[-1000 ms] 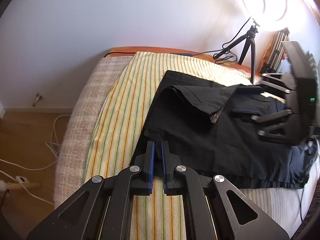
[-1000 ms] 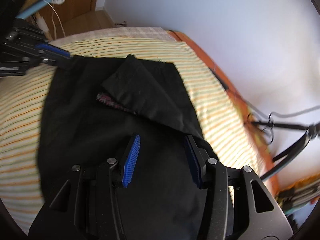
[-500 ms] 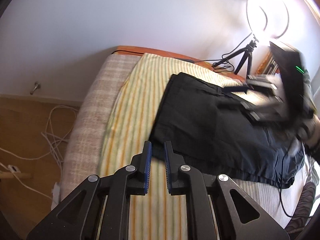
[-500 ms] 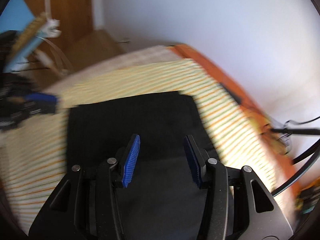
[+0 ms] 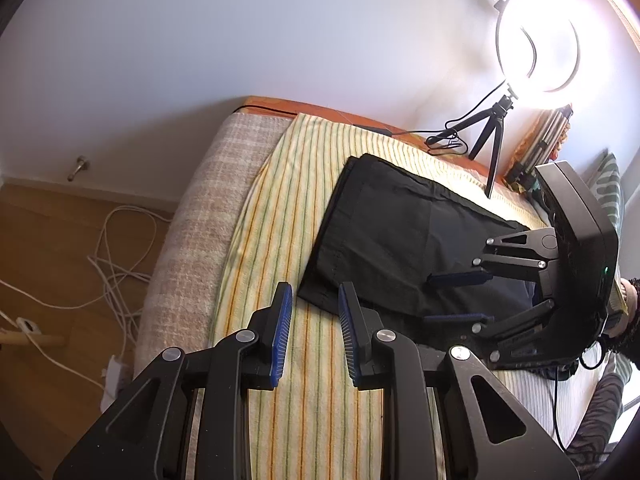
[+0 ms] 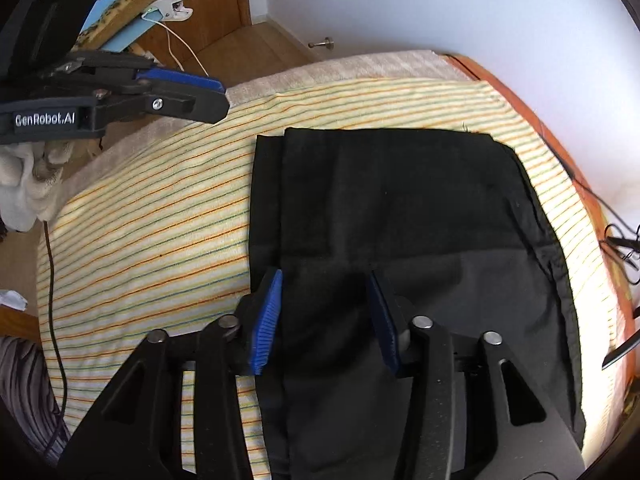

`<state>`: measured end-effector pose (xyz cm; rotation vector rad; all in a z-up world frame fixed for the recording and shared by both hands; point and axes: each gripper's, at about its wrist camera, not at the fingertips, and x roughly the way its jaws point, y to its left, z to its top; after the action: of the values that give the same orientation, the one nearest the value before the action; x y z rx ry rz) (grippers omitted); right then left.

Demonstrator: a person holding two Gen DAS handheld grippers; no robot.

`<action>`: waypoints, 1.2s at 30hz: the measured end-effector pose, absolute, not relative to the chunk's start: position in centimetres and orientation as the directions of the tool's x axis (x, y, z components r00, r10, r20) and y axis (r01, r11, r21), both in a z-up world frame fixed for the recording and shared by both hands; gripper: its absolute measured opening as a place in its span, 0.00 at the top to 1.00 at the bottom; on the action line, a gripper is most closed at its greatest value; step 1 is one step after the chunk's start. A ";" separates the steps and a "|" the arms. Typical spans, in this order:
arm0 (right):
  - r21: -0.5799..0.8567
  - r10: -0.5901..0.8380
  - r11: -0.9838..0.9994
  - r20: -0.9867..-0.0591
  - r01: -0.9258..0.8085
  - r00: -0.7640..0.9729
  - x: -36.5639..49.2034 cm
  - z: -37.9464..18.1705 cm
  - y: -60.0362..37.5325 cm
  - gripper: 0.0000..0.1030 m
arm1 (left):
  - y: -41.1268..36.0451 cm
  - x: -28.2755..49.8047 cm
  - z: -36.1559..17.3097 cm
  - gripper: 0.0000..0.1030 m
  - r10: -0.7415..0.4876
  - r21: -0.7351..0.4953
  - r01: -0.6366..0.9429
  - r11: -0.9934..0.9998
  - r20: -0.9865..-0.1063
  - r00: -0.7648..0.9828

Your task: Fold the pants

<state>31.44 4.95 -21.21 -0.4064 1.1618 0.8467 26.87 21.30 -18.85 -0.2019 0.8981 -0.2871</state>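
Note:
The black pants (image 5: 396,240) lie folded flat on a striped yellow towel (image 5: 280,216) on the bed. My left gripper (image 5: 312,300) is open and empty, held above the towel just short of the pants' near corner. My right gripper (image 6: 324,280) is open and empty, hovering over the pants (image 6: 400,208); it also shows in the left wrist view (image 5: 460,296) at the right. The left gripper shows in the right wrist view (image 6: 200,92) at the upper left, clear of the cloth.
A lit ring light on a small tripod (image 5: 536,40) stands at the far side of the bed with its cable (image 5: 448,136). White cables (image 5: 116,264) lie on the wooden floor to the left. The bed's beige edge (image 5: 192,216) drops off to the left.
My left gripper let go of the pants' corner, opened and pulled back off the cloth. The folded-over flap now lies flat. My right gripper stayed open above the pants.

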 end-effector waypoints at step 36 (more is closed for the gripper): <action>0.145 0.417 0.630 -0.892 -0.763 0.175 32.1 -20.5 7.8 0.64 | 24.3 26.3 -20.4 0.42 -0.414 -0.496 0.006 0.868 -0.719 0.559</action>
<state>32.14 7.84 -20.50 -0.3740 1.1087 0.8640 26.33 24.29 -20.41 -0.4741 0.9539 -0.2588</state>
